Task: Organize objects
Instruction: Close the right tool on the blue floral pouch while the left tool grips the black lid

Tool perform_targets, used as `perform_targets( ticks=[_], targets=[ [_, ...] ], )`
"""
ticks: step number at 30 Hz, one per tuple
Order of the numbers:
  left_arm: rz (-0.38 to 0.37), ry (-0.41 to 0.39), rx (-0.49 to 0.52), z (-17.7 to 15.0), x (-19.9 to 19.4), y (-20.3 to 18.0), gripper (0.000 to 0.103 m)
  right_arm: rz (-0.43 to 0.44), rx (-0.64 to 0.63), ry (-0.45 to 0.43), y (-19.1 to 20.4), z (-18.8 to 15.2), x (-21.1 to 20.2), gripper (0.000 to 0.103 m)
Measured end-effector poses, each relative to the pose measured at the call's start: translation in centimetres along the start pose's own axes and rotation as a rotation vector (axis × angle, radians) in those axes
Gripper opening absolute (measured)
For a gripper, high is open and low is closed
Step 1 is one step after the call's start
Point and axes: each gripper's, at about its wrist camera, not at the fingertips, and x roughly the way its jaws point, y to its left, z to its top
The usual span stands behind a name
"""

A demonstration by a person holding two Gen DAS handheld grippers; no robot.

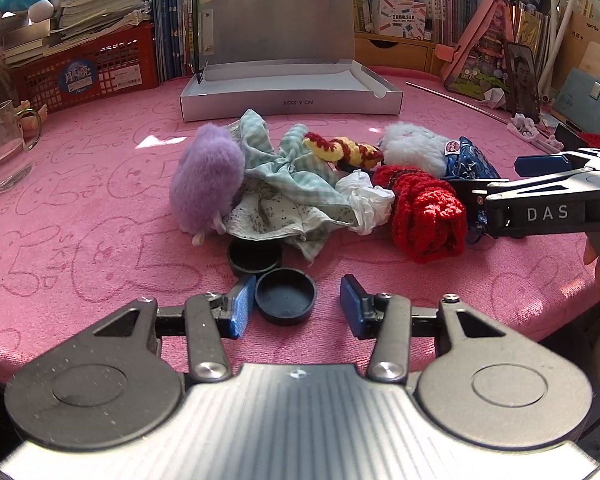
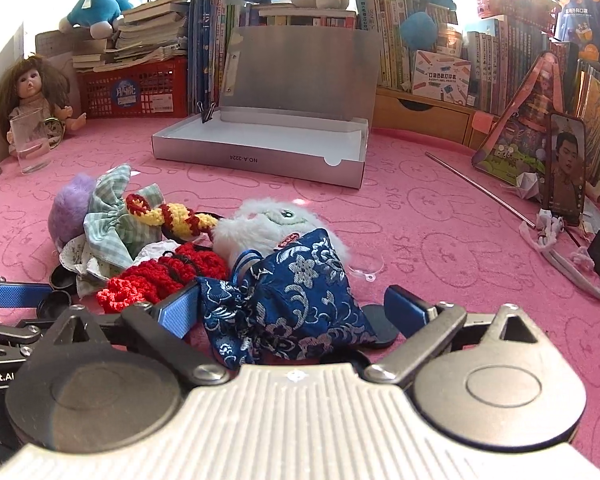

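Brocade pouch [image 2: 288, 300], soft and light, is lying between the released right gripper [image 2: 296, 312]; the left gripper [image 1: 296, 306] is straddling a black cap [image 1: 286, 298], unclenched.

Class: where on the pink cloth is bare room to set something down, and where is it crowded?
Free: inside the open silver box; between box and metal rod; between glass mug and purple plush. Crowded: the pile around the red crochet and blue brocade pouch.
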Motion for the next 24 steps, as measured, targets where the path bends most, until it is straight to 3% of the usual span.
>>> perform_targets(
  ticks=[9,17,24],
  targets=[
    [-0.002,-0.004,0.005,0.0,0.1,0.1,0.052,0.059,-0.061,0.038,-0.8,0.8,2.0,0.101],
    [0.003,-0.008,0.006,0.1,0.2,-0.2,0.051,0.085,-0.039,0.06,-1.0,0.7,1.9,0.09],
    [0.002,-0.005,-0.014,0.2,0.1,0.2,0.039,0.089,-0.013,0.053,-0.7,0.9,1.3,0.079]
  ],
)
